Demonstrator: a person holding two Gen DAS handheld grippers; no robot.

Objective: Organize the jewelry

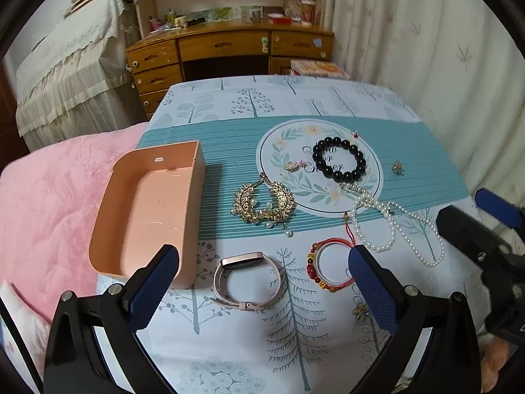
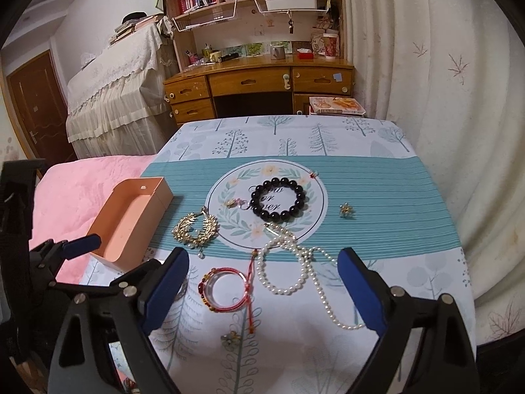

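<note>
Both pairs of jaws wide apart, nothing between them. Right gripper (image 2: 262, 282) above red cord bracelet (image 2: 226, 290) and pearl necklace (image 2: 288, 269) on the counter (image 2: 426, 279); left gripper (image 1: 262, 282) above pink smartwatch (image 1: 244, 279), beside empty peach box (image 1: 144, 210). Best to lower over one piece only, close on a firm rim, not loose pearl loops

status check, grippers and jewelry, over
Left gripper open, right gripper open, both empty. Peach plastic box empty; white pearl necklace, black bead bracelet, pink watch on the cloth. Nothing blocking.
</note>
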